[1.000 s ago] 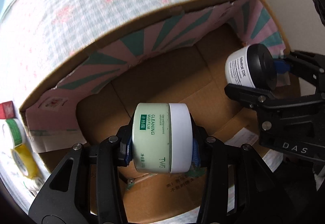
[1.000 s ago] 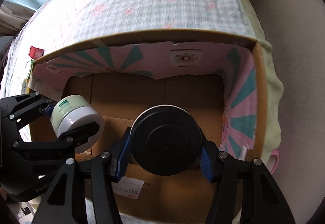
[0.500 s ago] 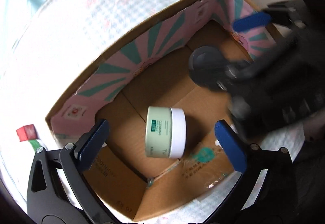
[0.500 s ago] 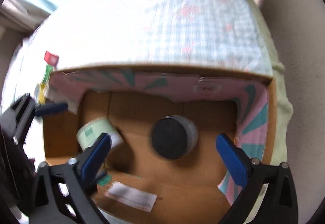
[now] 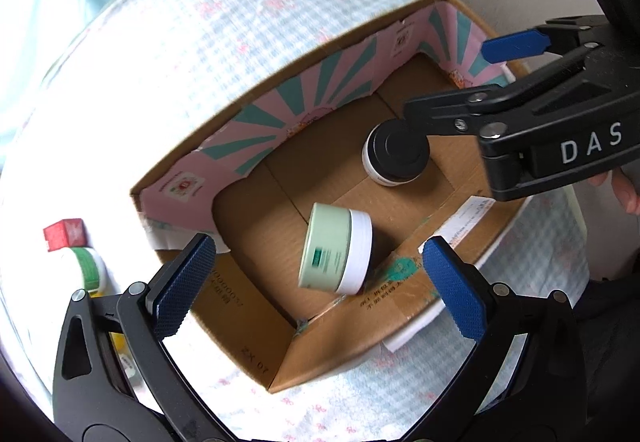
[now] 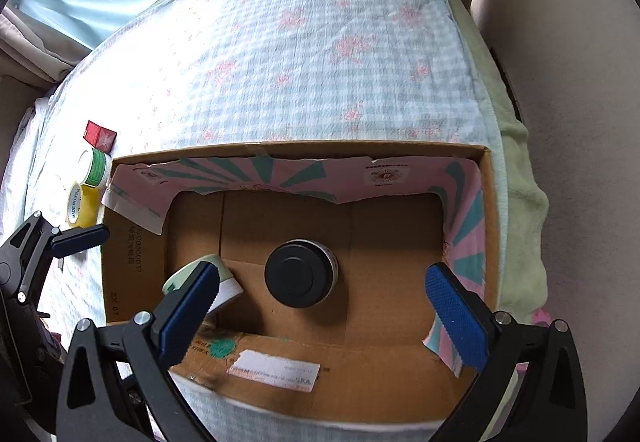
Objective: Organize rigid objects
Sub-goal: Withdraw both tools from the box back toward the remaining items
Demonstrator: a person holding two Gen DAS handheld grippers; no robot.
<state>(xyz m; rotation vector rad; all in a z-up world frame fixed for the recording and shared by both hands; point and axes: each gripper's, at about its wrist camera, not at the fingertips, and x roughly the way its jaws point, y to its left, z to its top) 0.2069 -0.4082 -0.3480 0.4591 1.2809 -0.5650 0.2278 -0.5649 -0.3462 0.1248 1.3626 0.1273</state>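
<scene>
A pale green jar with a white lid (image 5: 335, 250) lies on its side on the floor of an open cardboard box (image 5: 332, 342). A white jar with a black lid (image 5: 396, 154) stands upright deeper in the box. My left gripper (image 5: 316, 282) is open and empty above the green jar. My right gripper (image 6: 324, 306) is open and empty above the black-lidded jar (image 6: 301, 273). The green jar (image 6: 224, 284) is partly hidden behind the right gripper's left finger. The right gripper also shows in the left wrist view (image 5: 452, 77).
The box (image 6: 128, 274) sits on a checked, flowered cloth (image 6: 320, 53). Left of the box lie a red small box (image 6: 100, 135), a green tape roll (image 6: 95, 166) and a yellow tape roll (image 6: 82, 203). The cloth drops off at the right edge.
Both grippers let go of their jars, opened wide and rose above the box. The green jar now lies on the box floor; the black-lidded jar stands there.
</scene>
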